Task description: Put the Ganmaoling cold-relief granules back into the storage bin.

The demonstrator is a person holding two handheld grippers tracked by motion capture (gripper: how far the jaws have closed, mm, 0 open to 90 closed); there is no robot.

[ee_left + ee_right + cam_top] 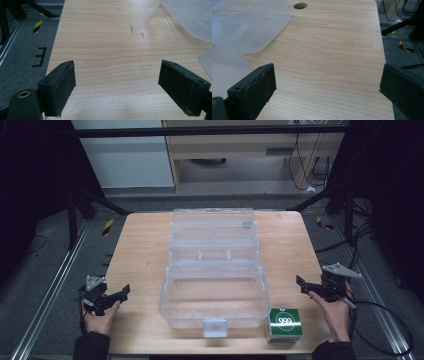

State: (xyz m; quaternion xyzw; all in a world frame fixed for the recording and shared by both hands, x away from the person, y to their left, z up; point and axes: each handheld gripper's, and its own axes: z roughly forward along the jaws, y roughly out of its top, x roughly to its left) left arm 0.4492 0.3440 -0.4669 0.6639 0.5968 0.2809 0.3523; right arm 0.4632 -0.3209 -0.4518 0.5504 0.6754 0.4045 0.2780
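Sitting beside the right hand-held gripper [306,285], green box [285,324] untouched.

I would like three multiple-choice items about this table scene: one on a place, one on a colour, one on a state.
1. Where does the small box stand?
A. inside the case
B. beside the case's near right corner
C. at the table's far edge

2. What colour is the small box mainly?
A. red
B. green
C. blue

3. How is the clear plastic case?
A. open
B. closed
C. upside down

Answers: 1 B, it sits on the table just outside the case. 2 B, its faces are green with white print. 3 A, the lid lies folded back.
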